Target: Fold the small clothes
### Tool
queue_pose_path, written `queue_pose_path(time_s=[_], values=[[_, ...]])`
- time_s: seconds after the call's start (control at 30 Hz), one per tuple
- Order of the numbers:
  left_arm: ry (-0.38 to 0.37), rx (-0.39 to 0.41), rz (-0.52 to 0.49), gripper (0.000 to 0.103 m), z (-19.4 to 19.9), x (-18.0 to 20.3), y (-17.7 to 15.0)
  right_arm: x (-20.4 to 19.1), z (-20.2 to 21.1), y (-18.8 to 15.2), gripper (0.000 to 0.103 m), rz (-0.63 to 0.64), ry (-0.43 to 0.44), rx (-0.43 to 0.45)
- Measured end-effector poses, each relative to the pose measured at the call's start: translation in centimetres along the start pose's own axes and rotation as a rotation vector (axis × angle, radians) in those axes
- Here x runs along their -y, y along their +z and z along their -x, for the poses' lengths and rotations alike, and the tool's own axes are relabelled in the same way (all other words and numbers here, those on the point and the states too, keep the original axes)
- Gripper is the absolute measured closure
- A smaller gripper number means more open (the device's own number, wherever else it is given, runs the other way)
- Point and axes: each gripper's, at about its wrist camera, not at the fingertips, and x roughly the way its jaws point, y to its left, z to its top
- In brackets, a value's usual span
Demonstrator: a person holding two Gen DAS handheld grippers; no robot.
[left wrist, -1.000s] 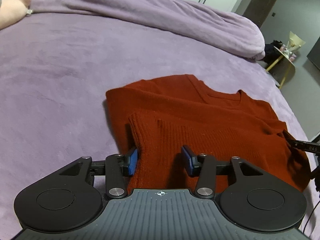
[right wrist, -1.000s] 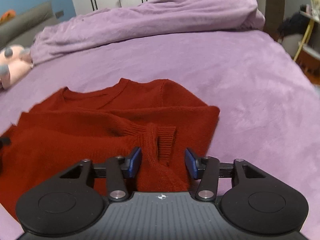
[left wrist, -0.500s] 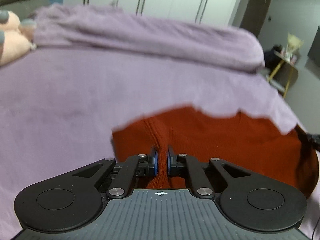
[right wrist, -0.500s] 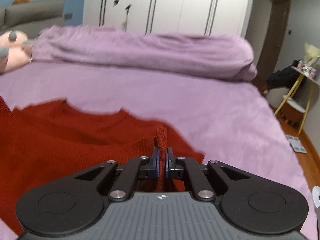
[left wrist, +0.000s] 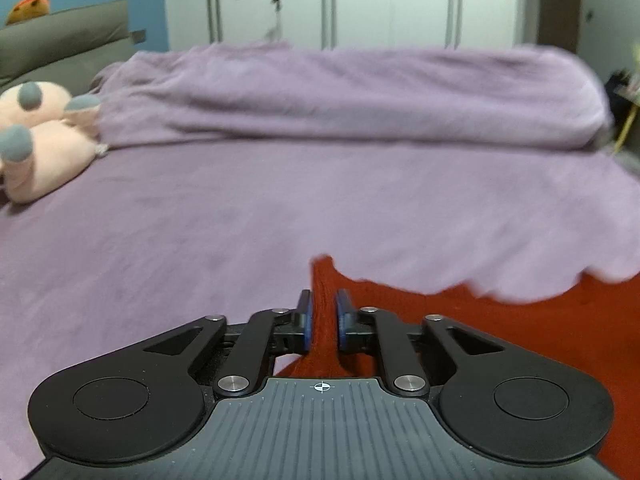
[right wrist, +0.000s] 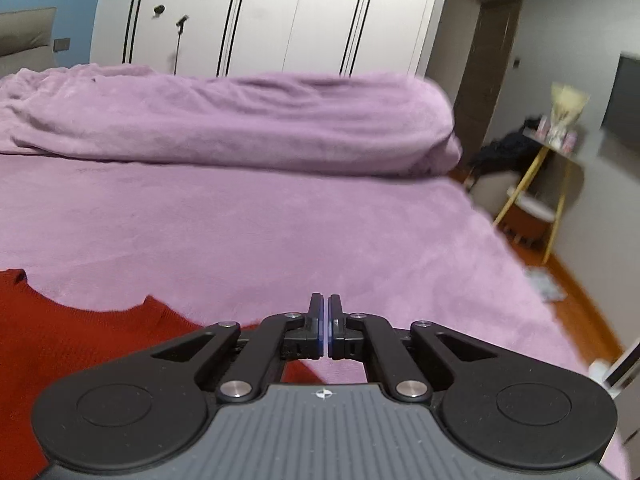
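Note:
A rust-red knit sweater (left wrist: 500, 332) hangs lifted above the purple bed. My left gripper (left wrist: 323, 312) is shut on a pinched fold of the sweater, and red cloth stands up between its blue pads. In the right wrist view the sweater (right wrist: 72, 344) spreads to the lower left. My right gripper (right wrist: 325, 320) has its jaws pressed together; no cloth shows between the tips, and red fabric sits just behind and below the fingers (right wrist: 316, 320). Whether it still grips the sweater is hidden.
The bed (left wrist: 240, 220) is covered in a purple sheet, with a rolled purple duvet (left wrist: 340, 96) across the far side. A pink plush toy (left wrist: 36, 136) lies far left. A yellow-legged side table (right wrist: 540, 168) stands right of the bed. White wardrobes line the back wall.
Both grippers closed on the sweater's near edge a second ago and have since lifted and tilted up. Less sweater shows now, and no cloth shows between the right tips.

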Motion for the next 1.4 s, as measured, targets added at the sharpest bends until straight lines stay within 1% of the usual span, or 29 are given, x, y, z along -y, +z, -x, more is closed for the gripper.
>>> queue_pose_path(time_s=[0.07,0.1,0.13,0.17,0.2,0.23,0.27,0.3,0.33,0.37,0.4,0.47,0.53,0.57,0.6,0.63,0.67,0.7,0.77,0.87,1.0,1.1,1.17,1.2,1.23,1.27,1.3,1.33,1.4], values=[[0.021,0.013,-0.012,0.08,0.5,-0.1,-0.9,0.4,0.2,-0.7,0.099,-0.063,0.059,-0.019],[0.002,0.033,-0.003,0.077,1.1,-0.4,-1.3,0.4,1.0,-1.2,0.098,-0.102,0.106,-0.003],[-0.033,0.047,0.024,0.069,2.0,-0.4,-1.6,0.4,1.8,-1.6,0.095,-0.148,0.17,0.014],[-0.083,0.059,0.066,0.061,2.8,-0.4,-1.9,0.2,2.5,-2.0,0.091,-0.21,0.264,0.021],[-0.148,0.065,0.117,0.056,3.5,-0.3,-2.1,-0.4,3.0,-2.4,0.075,-0.271,0.373,0.014],[-0.229,0.061,0.176,0.046,3.9,0.0,-2.4,-1.0,3.4,-3.0,0.059,-0.33,0.469,0.001],[-0.314,0.043,0.226,0.041,4.0,0.6,-2.7,-2.2,3.3,-3.9,0.05,-0.421,0.603,-0.033],[-0.387,0.015,0.262,0.041,3.7,1.3,-3.0,-3.4,2.8,-4.7,0.046,-0.499,0.726,-0.082],[-0.431,-0.006,0.28,0.041,3.3,1.9,-3.4,-4.5,2.0,-5.5,0.046,-0.572,0.834,-0.132],[-0.442,-0.024,0.287,0.041,2.6,2.6,-3.7,-5.5,1.2,-6.1,0.046,-0.625,0.894,-0.173],[-0.427,-0.035,0.285,0.041,1.9,3.1,-4.0,-6.4,0.4,-6.8,0.046,-0.661,0.928,-0.208],[-0.382,-0.065,0.297,0.041,0.1,3.5,-4.6,-6.9,-1.4,-7.7,0.059,-0.71,0.918,-0.243],[-0.372,-0.042,0.305,0.042,-0.7,3.4,-4.8,-5.7,-3.5,-8.3,0.087,-0.791,0.903,-0.281],[-0.349,-0.025,0.285,0.042,-0.7,3.6,-4.8,-4.7,-4.2,-8.4,0.09,-0.825,0.889,-0.283],[-0.307,-0.011,0.256,0.042,-1.0,3.6,-4.6,-3.6,-4.7,-8.4,0.09,-0.828,0.846,-0.26],[-0.269,-0.006,0.237,0.042,-1.5,3.4,-4.6,-2.3,-5.0,-8.3,0.093,-0.794,0.744,-0.231],[-0.234,-0.005,0.222,0.042,-2.0,3.2,-4.7,-0.9,-5.4,-8.3,0.096,-0.763,0.691,-0.205],[-0.208,-0.009,0.218,0.042,-2.6,2.9,-4.8,0.0,-5.5,-8.8,0.103,-0.75,0.665,-0.195],[-0.206,0.002,0.226,0.043,-2.9,2.1,-5.1,2.3,-5.6,-9.0,0.103,-0.715,0.622,-0.155],[-0.208,0.022,0.203,0.043,-2.8,2.1,-5.4,4.2,-4.7,-8.9,0.103,-0.589,0.528,-0.085],[-0.208,0.023,0.192,0.043,-2.6,1.7,-5.3,6.0,-4.9,-9.5,0.103,-0.668,0.499,-0.069],[-0.189,0.007,0.165,0.043,-2.0,1.3,-4.9,5.9,-4.6,-9.1,0.103,-0.647,0.468,-0.064],[-0.161,-0.025,0.13,0.041,-0.7,0.1,-4.7,6.4,-3.3,-8.8,0.103,-0.647,0.398,-0.084],[-0.162,-0.036,0.126,0.041,0.3,-0.9,-4.9,7.0,-2.3,-8.6,0.098,-0.658,0.355,-0.107],[-0.182,-0.045,0.133,0.04,1.2,-2.0,-5.3,7.7,-1.1,-8.7,0.086,-0.671,0.352,-0.11],[-0.205,-0.055,0.142,0.038,2.1,-3.1,-5.7,8.2,0.5,-9.1,0.076,-0.685,0.358,-0.106],[-0.225,-0.064,0.157,0.037,3.3,-4.3,-6.4,8.5,2.2,-9.6,0.059,-0.68,0.376,-0.098],[-0.239,-0.07,0.165,0.036,4.5,-5.4,-7.2,8.6,3.7,-10.3,0.05,-0.663,0.405,-0.089],[-0.251,-0.072,0.172,0.035,6.8,-6.9,-9.0,8.8,6.3,-11.8,0.048,-0.644,0.461,-0.096]])
